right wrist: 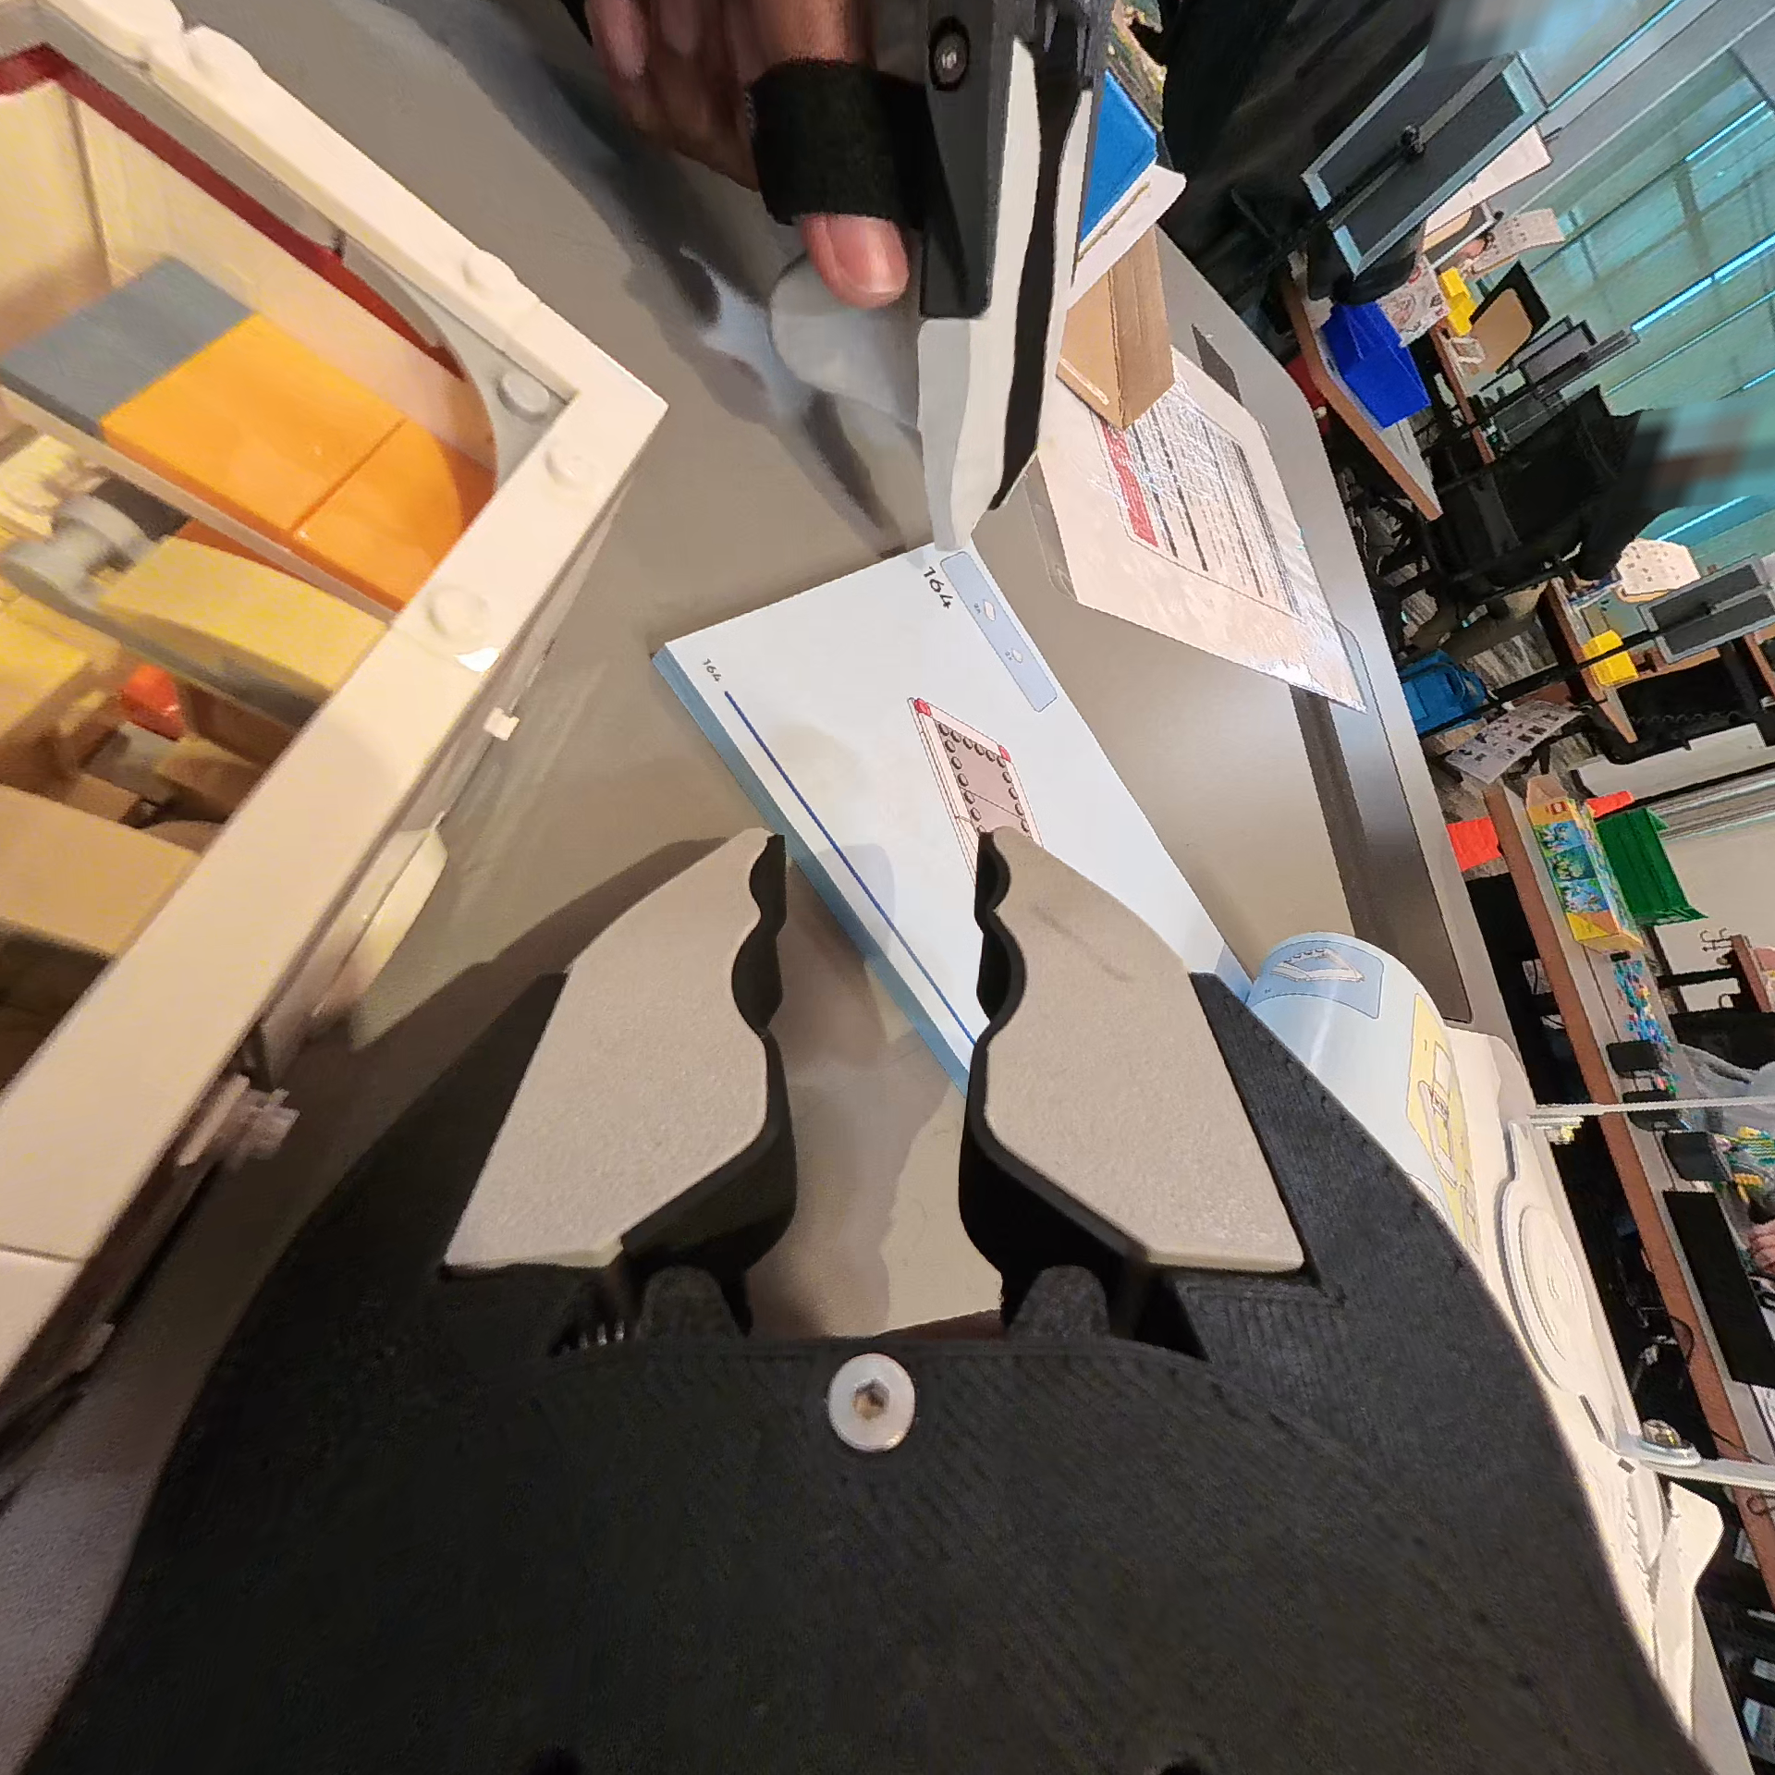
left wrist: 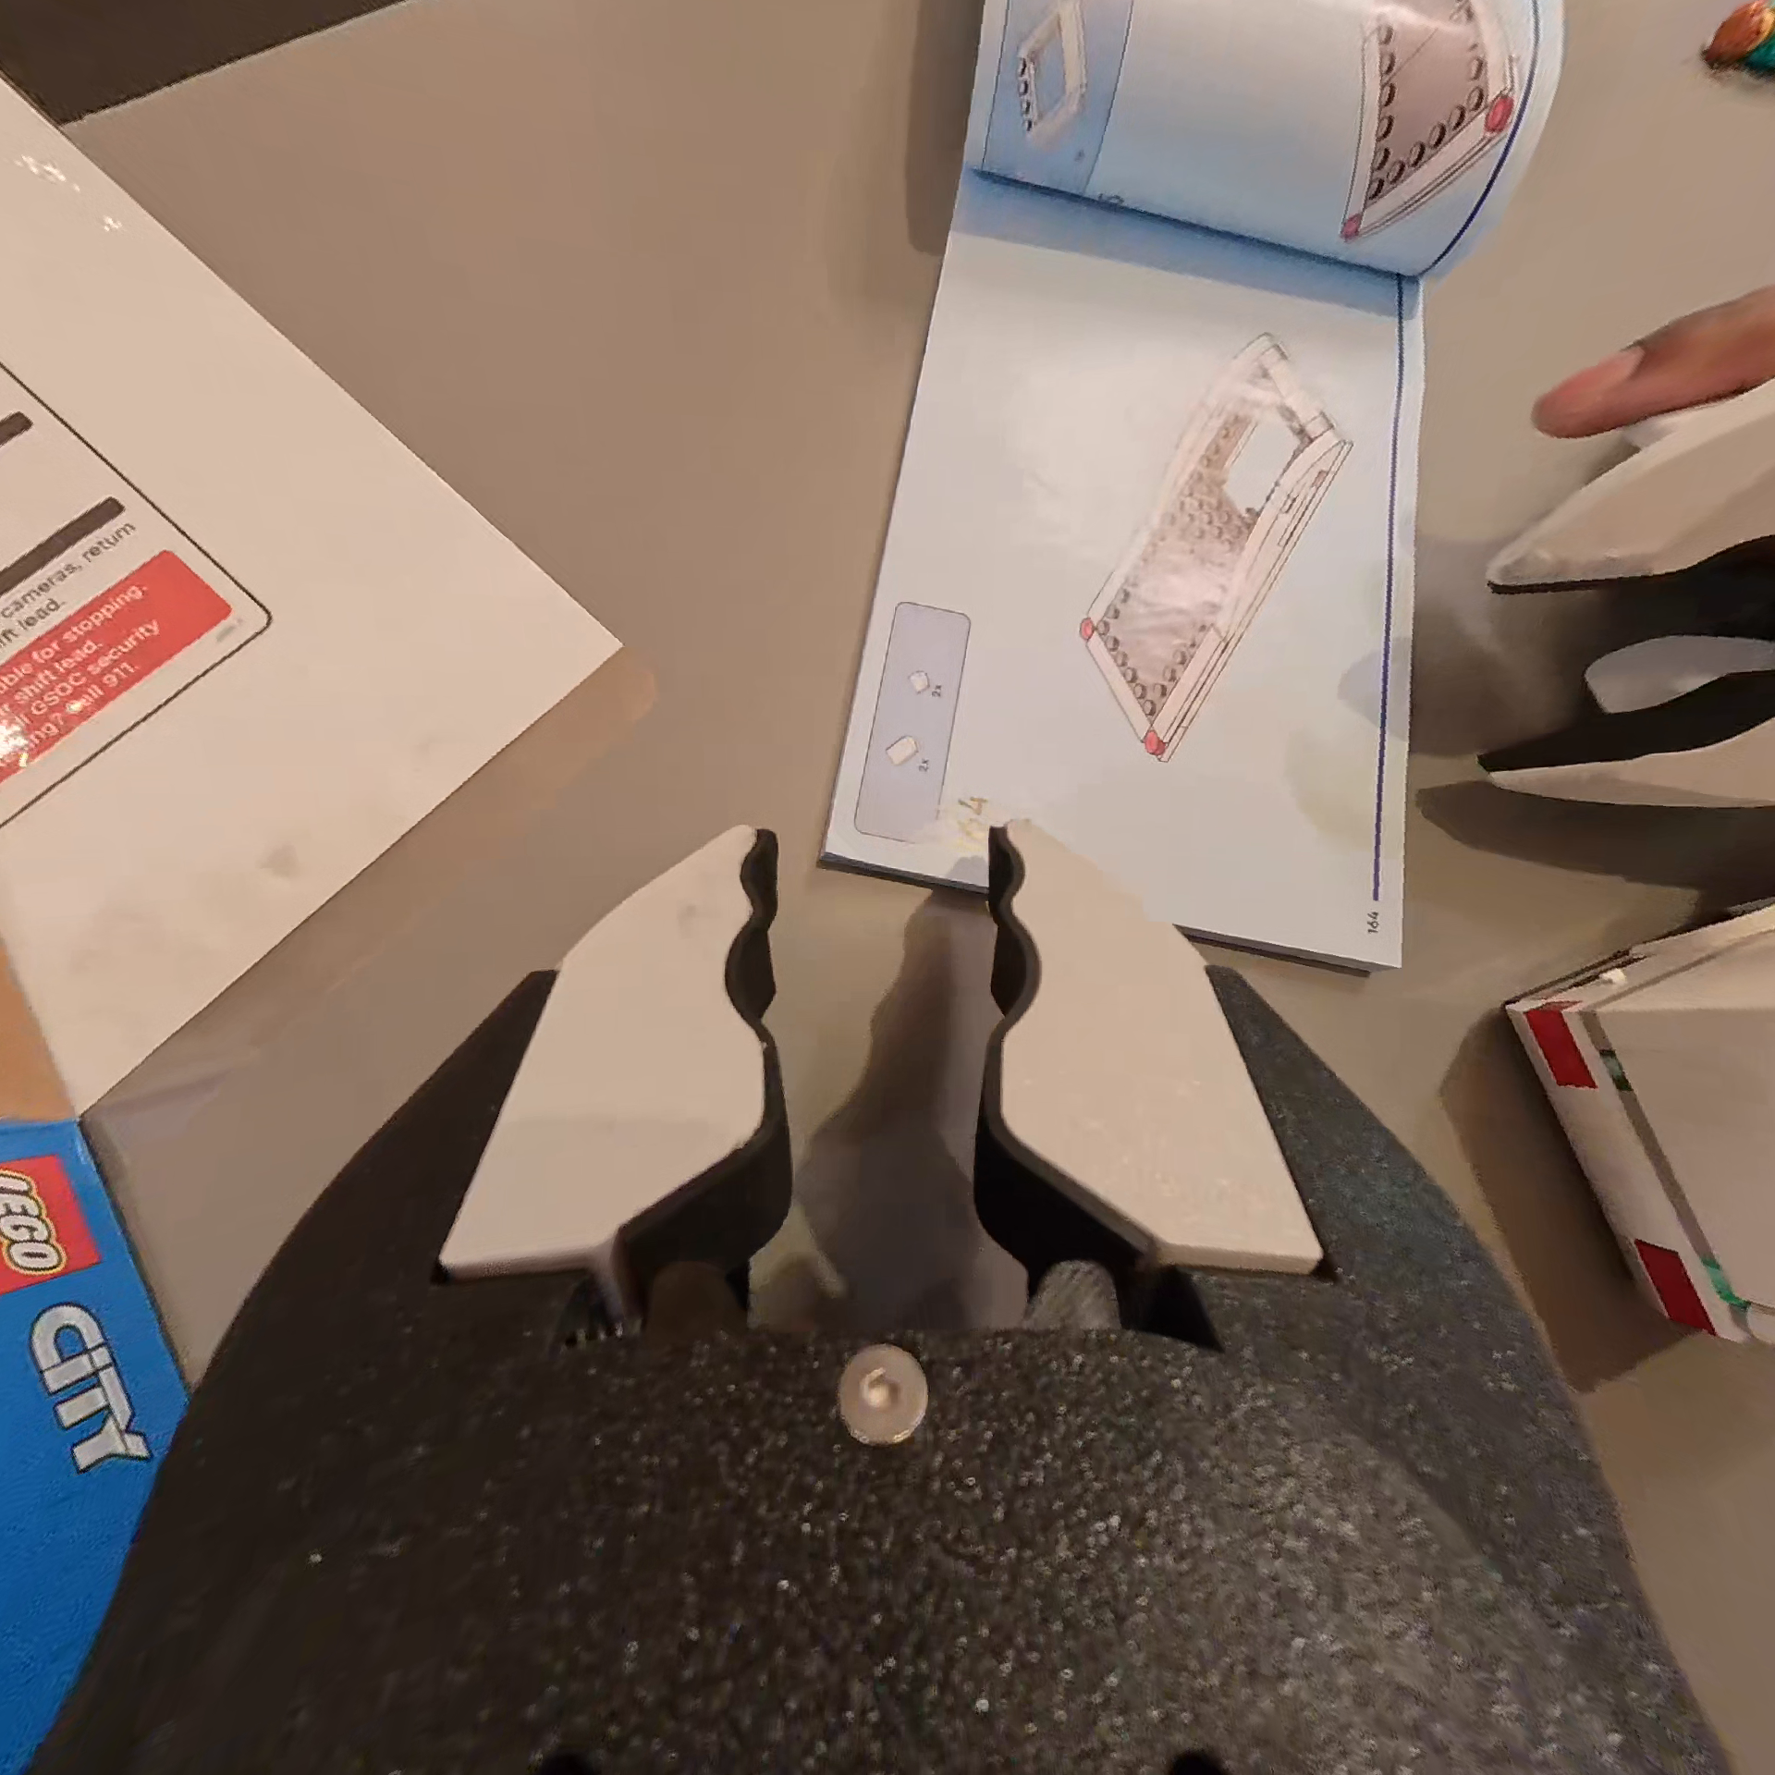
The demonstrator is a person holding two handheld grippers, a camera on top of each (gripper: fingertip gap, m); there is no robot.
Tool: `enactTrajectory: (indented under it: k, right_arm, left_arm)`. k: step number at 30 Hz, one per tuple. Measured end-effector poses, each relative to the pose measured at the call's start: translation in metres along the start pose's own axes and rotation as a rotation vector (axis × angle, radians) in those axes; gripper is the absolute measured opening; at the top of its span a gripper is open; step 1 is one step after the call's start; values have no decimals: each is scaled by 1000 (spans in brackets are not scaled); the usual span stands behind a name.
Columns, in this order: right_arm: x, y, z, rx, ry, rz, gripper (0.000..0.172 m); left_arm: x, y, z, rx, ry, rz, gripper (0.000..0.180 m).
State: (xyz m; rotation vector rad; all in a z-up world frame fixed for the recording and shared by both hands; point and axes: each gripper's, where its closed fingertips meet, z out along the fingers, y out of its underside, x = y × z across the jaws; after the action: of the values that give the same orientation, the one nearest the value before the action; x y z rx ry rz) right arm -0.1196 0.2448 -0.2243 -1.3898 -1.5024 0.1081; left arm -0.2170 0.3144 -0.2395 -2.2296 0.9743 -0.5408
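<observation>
My left gripper (left wrist: 879,845) is open and empty, low over the grey table. Its right fingertip (left wrist: 1009,845) is over the near corner of an open light-blue instruction booklet (left wrist: 1153,576). The booklet's far pages curl up (left wrist: 1249,125). My right gripper (right wrist: 879,845) is open and empty, with the booklet's long edge (right wrist: 864,730) below its fingers. In the left wrist view, the right gripper (left wrist: 1489,672) reaches in from the right edge, jaws apart. In the right wrist view, the left gripper (right wrist: 917,528) is blurred at the booklet's far corner, with a hand (right wrist: 845,240) on it.
A white brick-built model (right wrist: 288,538) with orange parts inside stands left of my right gripper; it also shows in the left wrist view (left wrist: 1681,1153). A laminated sheet (left wrist: 240,576) and a blue box (left wrist: 58,1345) lie left of my left gripper. Cluttered desks (right wrist: 1585,768) stand beyond the table.
</observation>
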Motion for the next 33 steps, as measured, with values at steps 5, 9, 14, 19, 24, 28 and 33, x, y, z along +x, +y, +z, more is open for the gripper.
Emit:
enactTrajectory:
  k: [5,9,14,19,24,28,33]
  right_arm:
    - [0,0,0,-1,0,1,38]
    - [0,0,0,-3,1,1,37]
    - [0,0,0,-3,1,1,37]
    - [0,0,0,-3,1,1,37]
    - [0,0,0,-3,2,1,37]
    - [0,0,0,-3,2,1,37]
    - [0,0,0,-4,2,1,37]
  left_arm:
    - [4,3,2,-20,13,10,44]
    - [7,3,3,-24,18,22,44]
    - [9,3,4,-24,27,23,43]
    - [9,4,5,-32,26,24,43]
    - [10,4,5,-32,28,26,43]
    - [11,2,4,-24,34,25,43]
    - [12,-2,2,3,54,0,35]
